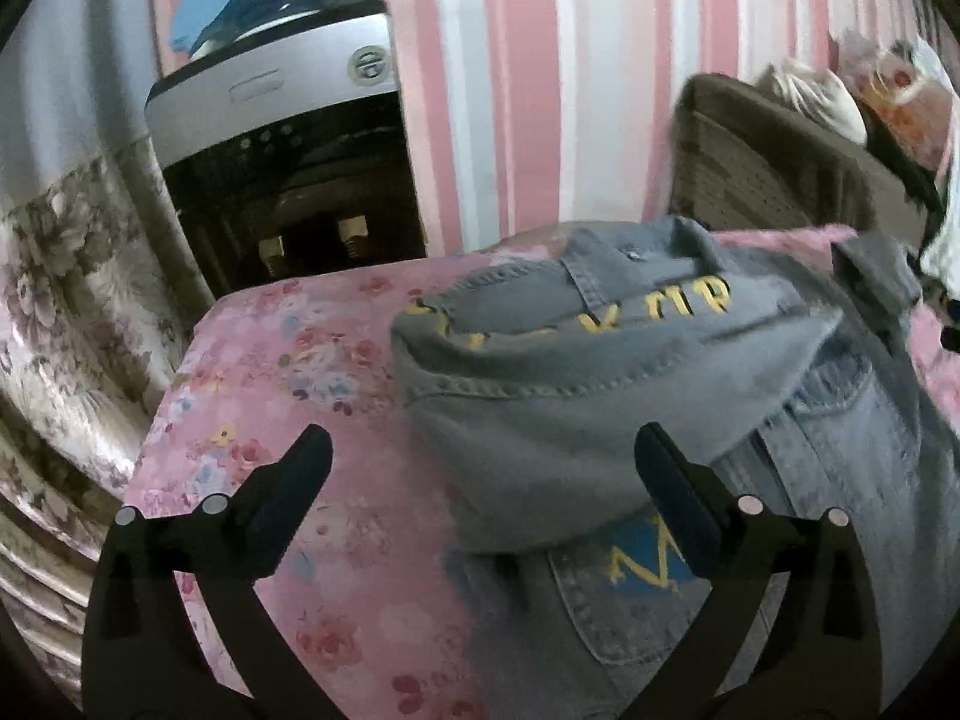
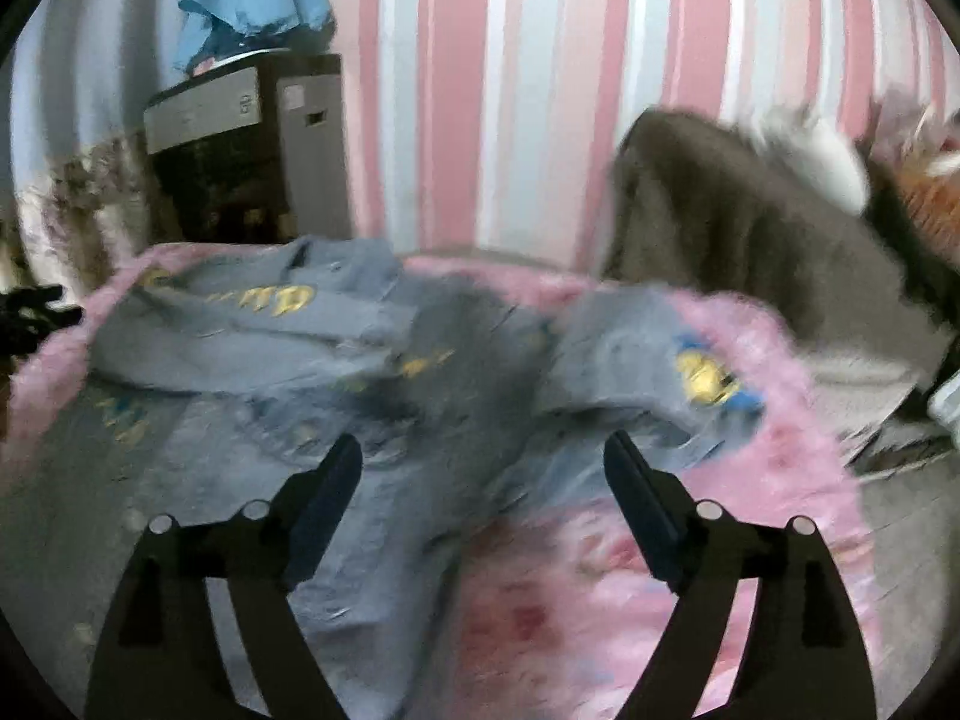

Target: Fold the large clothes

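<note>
The denim jacket (image 1: 600,420) lies on the pink floral cover (image 1: 288,372), sleeves folded across it. The left gripper (image 1: 480,462) and right gripper (image 2: 483,468) both gape wide above it, holding nothing. A striped wall (image 1: 510,90) stands behind.

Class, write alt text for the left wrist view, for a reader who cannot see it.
A grey denim jacket with yellow lettering lies partly folded on a pink floral cover, and the open left gripper hovers empty in front of it. Behind stand a silver and black appliance and a pink striped wall.
</note>
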{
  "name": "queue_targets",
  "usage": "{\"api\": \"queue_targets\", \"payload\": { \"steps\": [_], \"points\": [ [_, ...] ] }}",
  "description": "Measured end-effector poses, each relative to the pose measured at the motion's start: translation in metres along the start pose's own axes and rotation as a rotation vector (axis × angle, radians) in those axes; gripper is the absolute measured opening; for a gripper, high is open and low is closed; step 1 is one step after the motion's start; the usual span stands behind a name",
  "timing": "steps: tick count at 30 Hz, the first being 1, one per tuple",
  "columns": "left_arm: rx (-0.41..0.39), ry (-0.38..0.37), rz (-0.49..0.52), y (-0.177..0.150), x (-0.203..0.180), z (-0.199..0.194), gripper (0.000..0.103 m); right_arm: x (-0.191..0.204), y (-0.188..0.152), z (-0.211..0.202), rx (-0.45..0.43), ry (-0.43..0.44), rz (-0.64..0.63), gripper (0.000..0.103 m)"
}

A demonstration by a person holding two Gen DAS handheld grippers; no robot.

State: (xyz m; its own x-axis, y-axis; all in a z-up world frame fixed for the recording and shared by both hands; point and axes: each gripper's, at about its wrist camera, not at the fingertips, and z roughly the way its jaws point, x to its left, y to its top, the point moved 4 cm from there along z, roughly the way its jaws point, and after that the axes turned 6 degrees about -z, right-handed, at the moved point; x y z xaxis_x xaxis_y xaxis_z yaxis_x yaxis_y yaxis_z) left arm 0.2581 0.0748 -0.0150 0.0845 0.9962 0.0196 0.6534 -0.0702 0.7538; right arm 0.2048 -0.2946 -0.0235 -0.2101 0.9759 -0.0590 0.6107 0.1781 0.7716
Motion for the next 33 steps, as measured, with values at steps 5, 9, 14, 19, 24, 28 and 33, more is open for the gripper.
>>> {"api": "queue_targets", "payload": {
  "steps": [5,9,14,19,24,28,33],
  "points": [
    [0.055,-0.019,-0.067,-0.001,0.004,0.025,0.1,0.026,0.031,0.063,0.1,0.187,0.049,0.079],
    [0.088,-0.009,-0.119,-0.002,0.01,0.041,0.1,0.043,0.048,0.122,0.197,0.209,0.054,0.067],
    [0.089,0.023,-0.116,-0.001,0.018,0.048,0.1,0.045,0.042,0.158,0.283,0.246,0.123,0.044],
    [0.093,0.005,-0.123,0.006,0.017,0.06,0.1,0.061,0.045,0.136,0.183,0.153,-0.046,0.03],
    [0.093,0.004,-0.093,0.015,0.013,0.074,0.1,0.06,0.051,0.088,0.066,-0.148,-0.262,0.031],
    [0.145,0.002,-0.086,0.016,0.009,0.099,0.1,0.044,0.024,0.102,0.224,-0.081,-0.222,0.044],
    [0.102,-0.007,-0.09,0.026,0.009,0.092,0.1,0.03,0.027,0.08,0.142,-0.056,-0.19,0.062]
  ]
}}
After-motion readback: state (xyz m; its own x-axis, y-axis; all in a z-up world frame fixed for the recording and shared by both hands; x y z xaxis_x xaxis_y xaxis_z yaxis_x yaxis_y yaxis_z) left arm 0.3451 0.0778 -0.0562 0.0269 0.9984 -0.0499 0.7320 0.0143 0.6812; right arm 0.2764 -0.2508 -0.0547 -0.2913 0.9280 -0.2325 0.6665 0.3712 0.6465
